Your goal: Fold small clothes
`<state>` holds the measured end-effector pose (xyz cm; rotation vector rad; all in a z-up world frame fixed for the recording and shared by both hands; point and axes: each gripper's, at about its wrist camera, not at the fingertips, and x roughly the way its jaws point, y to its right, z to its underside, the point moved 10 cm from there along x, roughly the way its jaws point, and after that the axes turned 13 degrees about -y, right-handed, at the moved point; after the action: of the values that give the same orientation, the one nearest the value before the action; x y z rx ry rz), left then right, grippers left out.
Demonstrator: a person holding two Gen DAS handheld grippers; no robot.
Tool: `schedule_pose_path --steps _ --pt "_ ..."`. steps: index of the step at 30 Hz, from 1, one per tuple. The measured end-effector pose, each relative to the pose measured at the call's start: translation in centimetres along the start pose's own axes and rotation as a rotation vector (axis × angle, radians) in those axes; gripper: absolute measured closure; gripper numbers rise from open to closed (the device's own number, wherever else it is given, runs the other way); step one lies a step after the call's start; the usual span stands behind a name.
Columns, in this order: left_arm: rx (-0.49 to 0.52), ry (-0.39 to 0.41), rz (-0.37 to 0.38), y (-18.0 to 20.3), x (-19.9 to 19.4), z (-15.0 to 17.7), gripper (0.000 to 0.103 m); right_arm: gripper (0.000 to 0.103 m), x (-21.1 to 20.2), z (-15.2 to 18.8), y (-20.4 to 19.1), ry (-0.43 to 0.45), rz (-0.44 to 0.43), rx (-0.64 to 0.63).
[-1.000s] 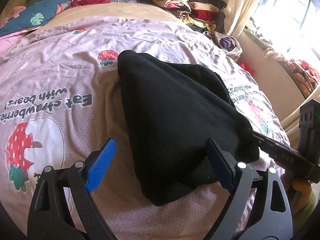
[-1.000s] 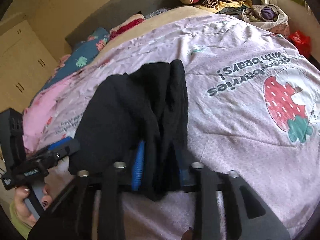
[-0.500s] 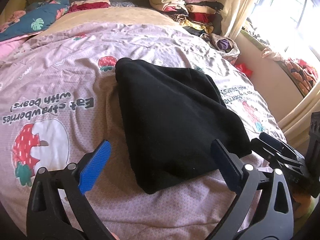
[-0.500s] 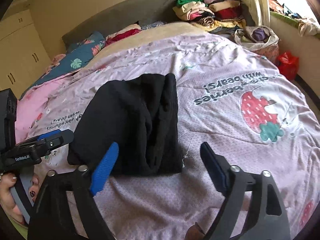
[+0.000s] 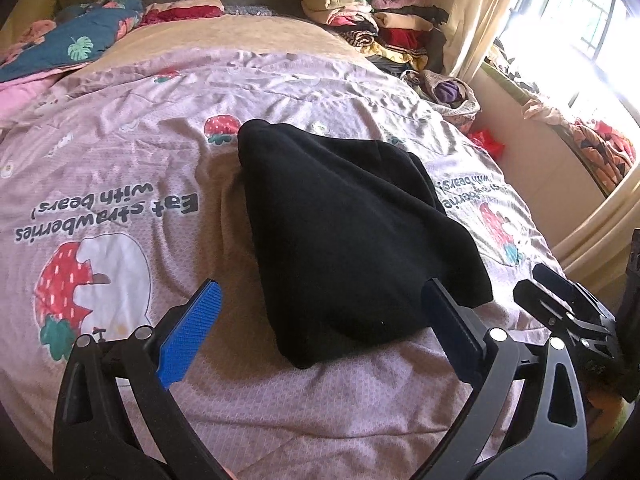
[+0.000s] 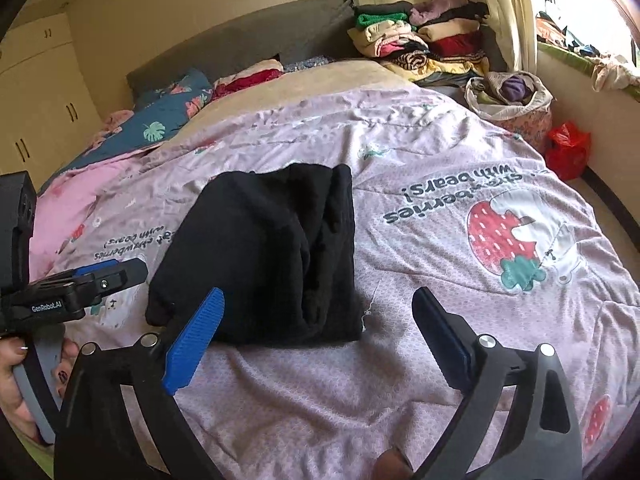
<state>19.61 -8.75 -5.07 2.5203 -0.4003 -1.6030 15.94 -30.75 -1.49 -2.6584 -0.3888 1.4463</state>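
Both grippers, left gripper (image 5: 320, 328) and right gripper (image 6: 316, 332), are backing off spread and empty, leaving the black garment (image 5: 344, 240) folded on the quilt (image 5: 120, 168), so stacking it is coming next.

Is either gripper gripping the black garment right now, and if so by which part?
Nothing is held. The left gripper and right gripper are both open, and the folded black garment lies free on the strawberry quilt.

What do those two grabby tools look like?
Each tool is a black plastic frame with silver rivets and two long fingers faced with ribbed blue pads: left tool, right tool. The left tool's side reads "GenRobot.AI". The hand holding it wears dark nail polish.
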Motion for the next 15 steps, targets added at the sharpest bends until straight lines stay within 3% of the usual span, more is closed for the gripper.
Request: schedule_pose_path --steps 15 --pt "0.031 0.096 -0.008 -0.1 -4.8 2.3 0.010 0.005 -5.4 1.1 -3.4 0.152 0.049 -0.080"
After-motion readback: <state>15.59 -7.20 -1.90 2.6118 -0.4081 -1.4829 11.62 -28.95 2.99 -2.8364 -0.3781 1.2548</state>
